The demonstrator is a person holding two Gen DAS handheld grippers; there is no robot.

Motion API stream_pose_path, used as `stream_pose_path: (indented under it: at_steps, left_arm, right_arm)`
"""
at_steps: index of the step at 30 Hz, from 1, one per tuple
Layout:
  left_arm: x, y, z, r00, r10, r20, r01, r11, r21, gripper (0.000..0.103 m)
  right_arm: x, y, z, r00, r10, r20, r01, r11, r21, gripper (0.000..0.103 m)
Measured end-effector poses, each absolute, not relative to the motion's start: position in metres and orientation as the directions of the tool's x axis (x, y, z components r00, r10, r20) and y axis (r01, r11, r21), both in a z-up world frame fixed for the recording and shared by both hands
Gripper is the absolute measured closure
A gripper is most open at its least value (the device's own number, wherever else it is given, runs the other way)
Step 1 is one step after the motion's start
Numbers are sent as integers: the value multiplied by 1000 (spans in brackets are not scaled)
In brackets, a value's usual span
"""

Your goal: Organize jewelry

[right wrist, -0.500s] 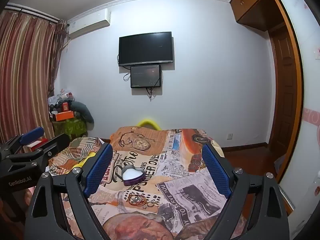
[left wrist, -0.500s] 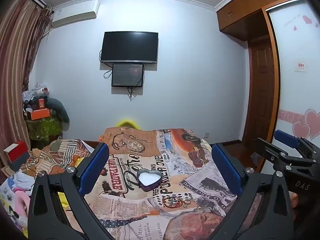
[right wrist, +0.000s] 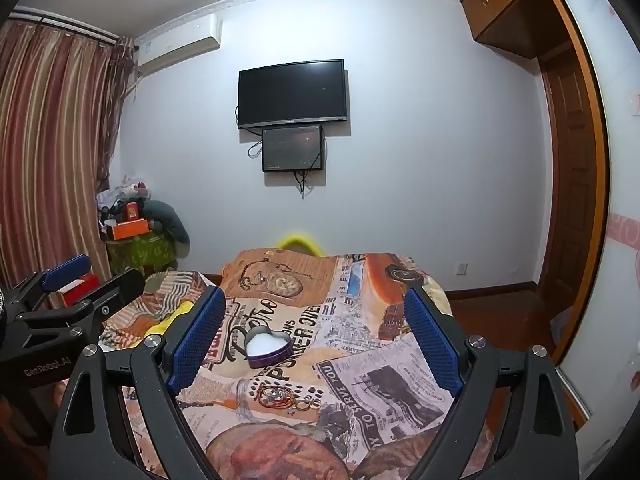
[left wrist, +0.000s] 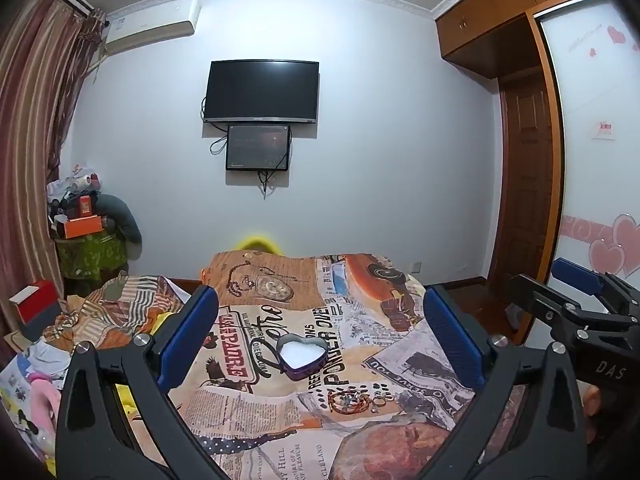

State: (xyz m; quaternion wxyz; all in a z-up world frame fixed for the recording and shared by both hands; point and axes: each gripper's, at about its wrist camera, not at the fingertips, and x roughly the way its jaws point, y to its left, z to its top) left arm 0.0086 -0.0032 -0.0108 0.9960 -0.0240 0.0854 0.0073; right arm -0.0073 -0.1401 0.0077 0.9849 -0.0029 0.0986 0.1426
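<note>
Bed: patterned newsprint cover, spread below both your grippers.
TV: wall-mounted straight ahead, a smaller screen just under it.
Left gripper: you hold it level above the near end of the bed, pointing at the far wall; jaws wide apart, nothing between them.
Right gripper: alongside the left, same level pose; jaws wide apart, empty.
Heart box: open, white inside, on the cover ahead of both grippers.
Jewelry: small heap of bracelets and rings on the cover, just nearer to you than the box, untouched.
</note>
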Motion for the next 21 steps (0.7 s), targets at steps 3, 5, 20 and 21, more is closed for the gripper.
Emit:
stream_pose_path:
  at_steps: [3, 5, 20, 21]
  left_arm:
    - [9, -3, -10, 984, 9, -176, -17, 999, -44, 0]
    - [9, -3, -9, 984, 7, -178, -15, 999, -45, 0]
    - [12, -2, -8, 981, 5, -194, -14, 999, -46, 0]
    - [11, -2, -8, 981, 4, -194, -13, 999, -47, 0]
  right_arm:
    - [1, -138, 0, 936, 286, -206, -286, 958, 30, 14]
    - [1, -139, 0, 935, 287, -209, -287, 958, 31, 14]
    - [1, -139, -1, 933, 287, -216, -287, 957, 32, 14]
    - [1, -139, -1, 933, 287, -216, -287, 957, 32, 14]
